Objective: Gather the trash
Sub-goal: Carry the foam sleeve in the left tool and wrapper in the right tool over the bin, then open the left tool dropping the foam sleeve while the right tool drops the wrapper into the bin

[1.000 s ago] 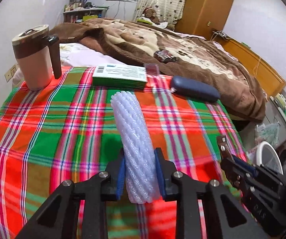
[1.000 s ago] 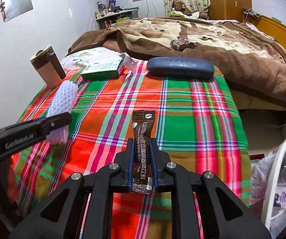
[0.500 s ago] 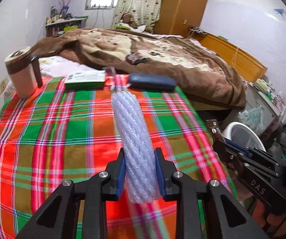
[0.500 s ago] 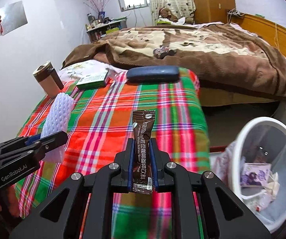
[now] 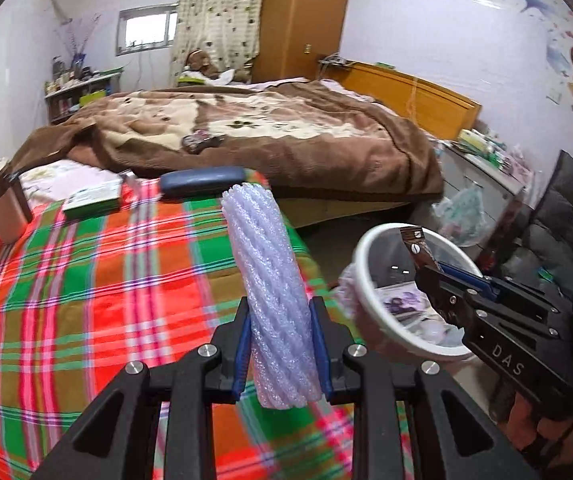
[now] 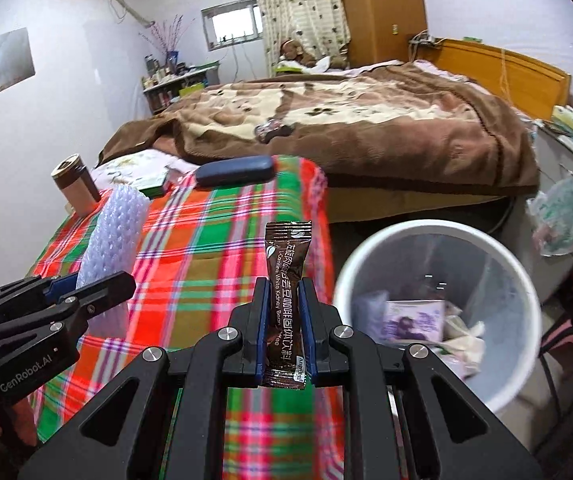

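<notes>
Our left gripper [image 5: 280,344] has its jaws clamped on a white foam net [image 5: 270,280], which stands upright above the plaid desk [image 5: 86,280]. Our right gripper [image 6: 282,328] pinches a brown sachet [image 6: 286,280] in narrow jaws, near the desk's edge. The white bin [image 6: 366,264] sits on the floor just beside the desk, to the right, with paper scraps inside. A blue case [image 6: 234,170], a green box [image 5: 92,200] and a lidded mug [image 5: 0,204] rest at the desk's far end, before a bed [image 6: 366,120] under a brown blanket.
</notes>
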`<state>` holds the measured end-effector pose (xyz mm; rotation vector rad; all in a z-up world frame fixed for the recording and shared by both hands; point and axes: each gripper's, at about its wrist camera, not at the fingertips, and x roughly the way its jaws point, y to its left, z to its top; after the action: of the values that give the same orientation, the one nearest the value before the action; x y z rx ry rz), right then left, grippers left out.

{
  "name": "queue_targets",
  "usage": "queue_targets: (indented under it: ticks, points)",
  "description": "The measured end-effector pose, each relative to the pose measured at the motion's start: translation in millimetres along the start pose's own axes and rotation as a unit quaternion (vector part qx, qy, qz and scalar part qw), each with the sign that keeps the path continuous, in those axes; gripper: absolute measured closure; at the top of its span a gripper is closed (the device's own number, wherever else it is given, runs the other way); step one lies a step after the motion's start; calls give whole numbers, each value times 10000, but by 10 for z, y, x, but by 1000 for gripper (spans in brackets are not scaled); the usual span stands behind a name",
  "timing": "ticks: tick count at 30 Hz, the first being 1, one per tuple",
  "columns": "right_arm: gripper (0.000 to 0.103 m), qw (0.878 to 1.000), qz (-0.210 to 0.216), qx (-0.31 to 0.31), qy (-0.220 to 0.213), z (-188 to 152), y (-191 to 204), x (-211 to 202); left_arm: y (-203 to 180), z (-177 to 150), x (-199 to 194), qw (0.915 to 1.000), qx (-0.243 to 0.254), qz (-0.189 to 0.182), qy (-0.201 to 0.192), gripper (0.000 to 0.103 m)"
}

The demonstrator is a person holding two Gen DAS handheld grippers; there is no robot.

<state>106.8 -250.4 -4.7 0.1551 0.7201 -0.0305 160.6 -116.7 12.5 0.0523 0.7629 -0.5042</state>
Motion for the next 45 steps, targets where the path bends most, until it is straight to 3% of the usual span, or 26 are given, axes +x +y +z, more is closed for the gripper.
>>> queue_targets:
  ticks: [3, 10, 20, 35, 40, 43, 45]
  points:
    - [88, 9999, -126, 70, -58, -21, -140, -87, -226, -1, 22, 9999, 124, -103, 9, 75]
    - [88, 9983, -449, 342, -130, -90, -507, -191, -838, -18, 59, 9965, 795, 155, -226, 75]
    - [88, 9951, -780, 595, -78, -172, -945, -209, -1450, -50, 273, 9926, 1178, -249, -137, 75]
    - [88, 9924, -963, 625, 451, -250, -1294, 150, -1579, 77, 941, 9926, 1055, -445, 402, 75]
    - [88, 9913, -1016, 576, 603, -227, -1369, 258, -1533, 119, 1059, 9939, 994, -258, 397, 73]
    - [86, 9892, -1148, 588, 700, -213, -1405, 317, -1508, 129, 1104, 9941, 932, -317, 462, 63]
    - [74, 9883, -1201, 621, 706, -207, -1445, 327, -1482, 120, 1120, 9941, 868, -407, 499, 48]
